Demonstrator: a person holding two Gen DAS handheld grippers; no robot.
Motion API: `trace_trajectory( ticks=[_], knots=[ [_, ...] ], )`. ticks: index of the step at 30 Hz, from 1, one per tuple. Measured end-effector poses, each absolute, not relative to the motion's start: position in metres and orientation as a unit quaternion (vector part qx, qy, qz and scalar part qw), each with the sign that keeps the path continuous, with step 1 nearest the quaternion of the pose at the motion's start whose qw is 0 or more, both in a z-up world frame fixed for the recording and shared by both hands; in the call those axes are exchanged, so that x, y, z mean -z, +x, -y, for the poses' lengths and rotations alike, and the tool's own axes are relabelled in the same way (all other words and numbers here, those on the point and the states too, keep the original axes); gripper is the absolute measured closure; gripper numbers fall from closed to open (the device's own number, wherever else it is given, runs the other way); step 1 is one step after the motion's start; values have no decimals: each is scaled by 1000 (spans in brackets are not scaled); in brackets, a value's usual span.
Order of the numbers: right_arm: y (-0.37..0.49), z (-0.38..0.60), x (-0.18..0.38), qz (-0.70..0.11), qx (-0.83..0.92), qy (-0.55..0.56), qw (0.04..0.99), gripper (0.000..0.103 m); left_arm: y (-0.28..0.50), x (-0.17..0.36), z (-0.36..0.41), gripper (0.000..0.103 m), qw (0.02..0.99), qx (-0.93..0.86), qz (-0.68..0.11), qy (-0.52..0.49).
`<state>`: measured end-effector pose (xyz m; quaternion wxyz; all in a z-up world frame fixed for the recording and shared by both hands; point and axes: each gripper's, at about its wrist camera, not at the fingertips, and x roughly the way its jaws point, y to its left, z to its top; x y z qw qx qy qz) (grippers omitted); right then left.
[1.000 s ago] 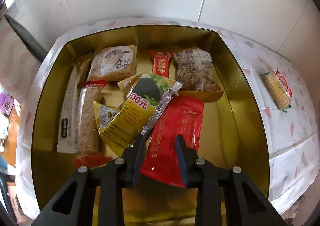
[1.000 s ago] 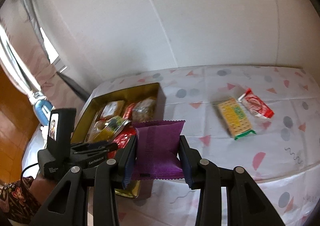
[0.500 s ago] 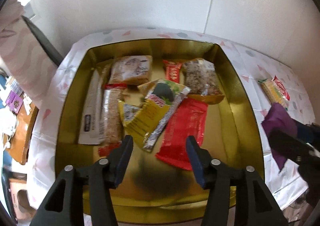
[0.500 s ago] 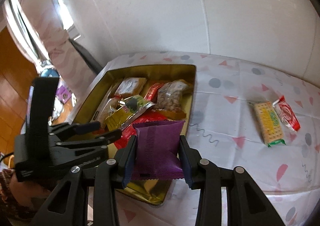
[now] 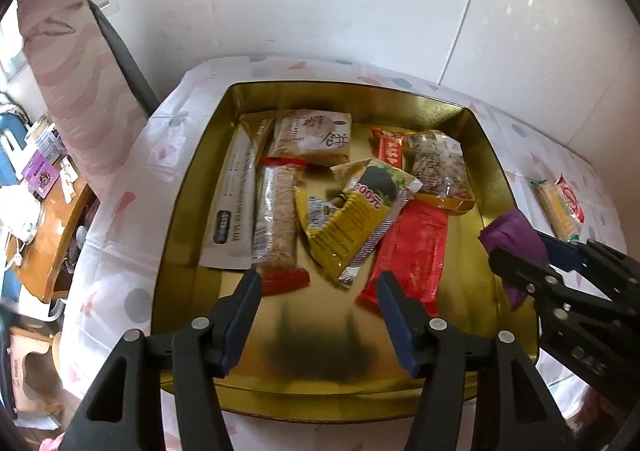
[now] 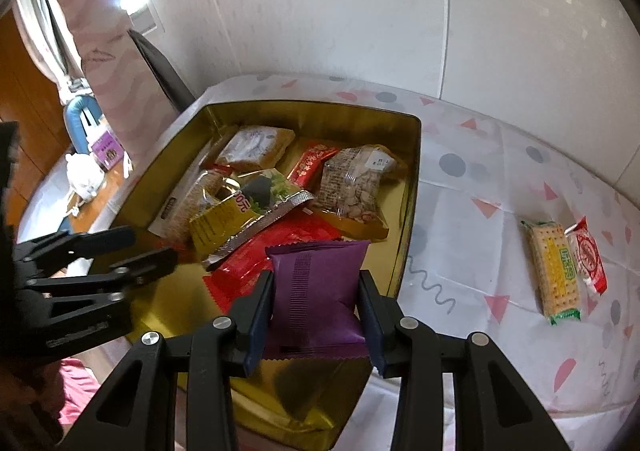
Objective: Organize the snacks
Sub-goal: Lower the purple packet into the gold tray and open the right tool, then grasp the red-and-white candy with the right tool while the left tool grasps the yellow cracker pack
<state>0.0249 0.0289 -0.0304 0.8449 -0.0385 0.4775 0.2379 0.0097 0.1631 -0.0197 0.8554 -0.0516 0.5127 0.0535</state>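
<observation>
The gold tin (image 5: 188, 219) sits at the left end of the counter (image 6: 472, 235), which is covered in a white cloth with pink triangles and grey dots.

Left claw (image 5: 318, 285): jaws spread wide, nothing between them, held above the near part of the tin's bare floor.

Right claw (image 6: 316, 297): clamped on a purple snack packet (image 6: 318, 291), one jaw on each side of the packet. From the left wrist view the packet (image 5: 514, 239) hangs over the tin's right wall, near its front corner.

Contents of the tin, lying flat and partly overlapping:
- a long white sachet (image 5: 234, 207) along the left wall;
- a clear-wrapped cereal bar (image 5: 276, 219) just beside it;
- a beige biscuit packet (image 5: 314, 135) toward the far wall;
- a yellow and green packet (image 5: 352, 219) in the middle, resting on a red packet (image 5: 412, 251);
- a small red sweet (image 5: 390, 149) and a clear bag of nuts (image 5: 438, 165) toward the far right corner.

Outside the tin, toward the right edge of the counter, a cracker packet (image 6: 556, 267) and a red-and-white sweet (image 6: 588, 255) lie touching, well apart from the tin.
</observation>
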Motion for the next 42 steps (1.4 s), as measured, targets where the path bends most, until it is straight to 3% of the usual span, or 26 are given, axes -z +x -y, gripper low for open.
trace_trajectory(
  ticks=[6,18,20,26,42],
  knots=[
    [33,-38,39,-483,-201,-71,849,59,7,18,-172,42,856,-63,-510,-54],
    [31,-22,33,-470,-193,-18,861,57,6,20,-169,42,854,-58,-514,-51],
    [29,-19,29,-465,-196,-8,863,57,6,20,-167,34,855,-55,-514,-52],
    [23,5,19,-449,-183,29,874,57,6,16,-160,26,860,-50,-504,-60],
    [12,155,48,-453,17,119,884,57,10,15,-101,15,859,10,-511,-35]
  ],
)
